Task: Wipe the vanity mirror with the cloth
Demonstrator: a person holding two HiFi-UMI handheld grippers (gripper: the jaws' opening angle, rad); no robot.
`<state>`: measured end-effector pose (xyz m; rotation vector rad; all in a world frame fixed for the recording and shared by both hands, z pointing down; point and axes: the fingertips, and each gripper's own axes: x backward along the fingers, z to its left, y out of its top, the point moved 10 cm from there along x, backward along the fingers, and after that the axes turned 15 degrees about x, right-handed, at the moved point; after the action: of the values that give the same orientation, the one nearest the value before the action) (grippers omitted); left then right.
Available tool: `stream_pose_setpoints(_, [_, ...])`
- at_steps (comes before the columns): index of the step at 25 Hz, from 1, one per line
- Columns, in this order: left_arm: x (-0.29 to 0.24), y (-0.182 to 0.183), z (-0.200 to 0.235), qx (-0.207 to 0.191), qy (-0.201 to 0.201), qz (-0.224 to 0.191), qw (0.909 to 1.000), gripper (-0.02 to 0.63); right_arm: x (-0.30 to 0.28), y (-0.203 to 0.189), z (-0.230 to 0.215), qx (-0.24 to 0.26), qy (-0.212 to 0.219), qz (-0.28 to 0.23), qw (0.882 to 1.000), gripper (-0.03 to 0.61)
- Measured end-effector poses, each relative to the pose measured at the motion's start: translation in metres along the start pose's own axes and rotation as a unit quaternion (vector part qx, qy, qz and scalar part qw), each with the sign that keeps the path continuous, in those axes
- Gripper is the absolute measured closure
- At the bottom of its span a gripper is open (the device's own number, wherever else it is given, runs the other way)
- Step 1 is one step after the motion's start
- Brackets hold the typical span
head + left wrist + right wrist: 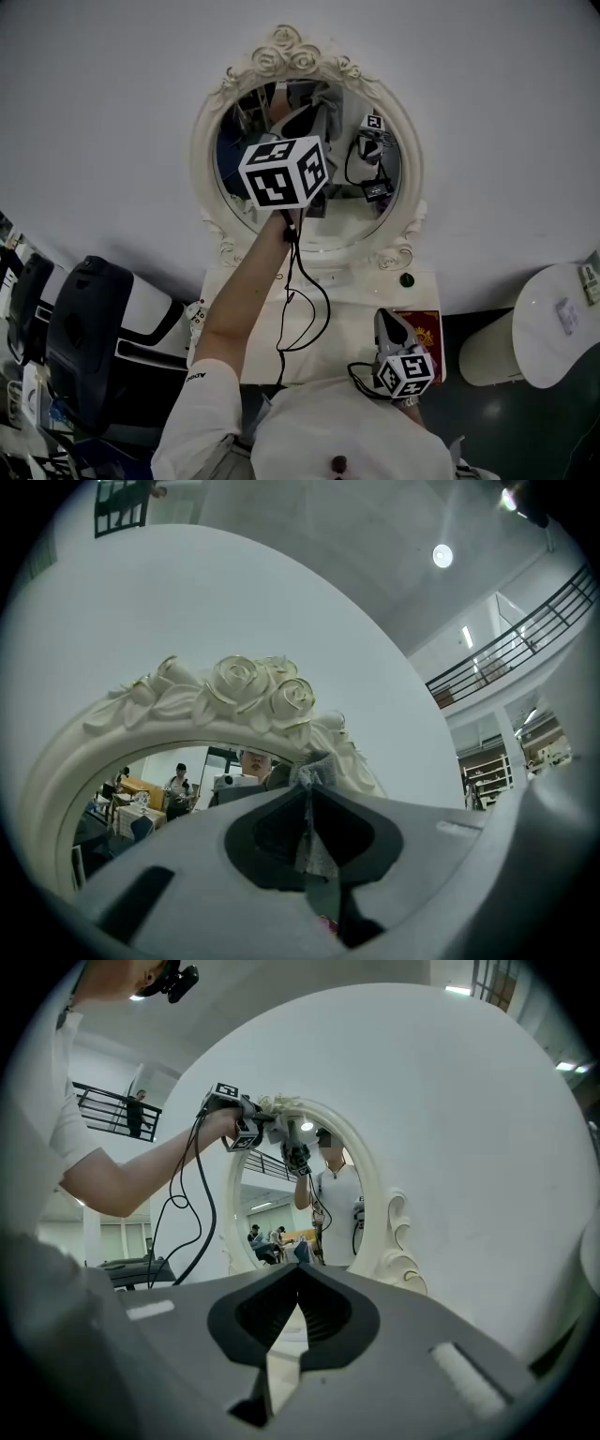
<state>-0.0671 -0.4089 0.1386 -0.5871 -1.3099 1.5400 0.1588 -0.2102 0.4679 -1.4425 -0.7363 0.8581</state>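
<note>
The oval vanity mirror (309, 202) in an ornate white frame with roses (253, 688) hangs on a white wall. My left gripper (298, 127) is raised to the upper part of the glass, shut on a grey cloth (313, 772) that sticks out between its jaws just below the rose crest. In the right gripper view the mirror (302, 1206) is ahead, with the left gripper (246, 1121) and the cloth (292, 1138) at its top. My right gripper (385, 321) hangs low over the white vanity top (323, 292), shut (298, 1269) with nothing in it.
A red box (427, 334) and a small green-topped item (406, 279) lie on the vanity's right side. A white round bin (548, 328) stands to the right, a black chair (86, 319) to the left. Black cables (298, 309) hang from the left gripper.
</note>
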Motion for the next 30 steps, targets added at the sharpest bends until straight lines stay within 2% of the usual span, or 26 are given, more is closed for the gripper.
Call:
stream_pose_setpoints(7, [-0.025, -0.001, -0.003, -0.011, 0.009, -0.007, 0.9999, 0.589, 0.003, -0.001, -0.016, -0.006, -0.038, -0.012, 0.999, 0.571])
stream_pose_setpoints(11, [-0.032, 0.005, 0.013, -0.012, 0.028, -0.018, 0.9994, 0.589, -0.001, -0.002, -0.019, -0.007, -0.046, -0.008, 0.999, 0.571])
stream_pose_setpoints(16, [-0.023, 0.023, 0.034, -0.032, 0.045, -0.034, 0.9979, 0.589, -0.011, -0.002, -0.014, -0.003, -0.037, -0.003, 0.999, 0.571])
stream_pose_setpoints(30, [0.02, 0.046, 0.101, -0.043, 0.111, -0.048, 0.9918, 0.589, -0.037, -0.002, 0.009, 0.006, 0.018, 0.009, 1.0, 0.571])
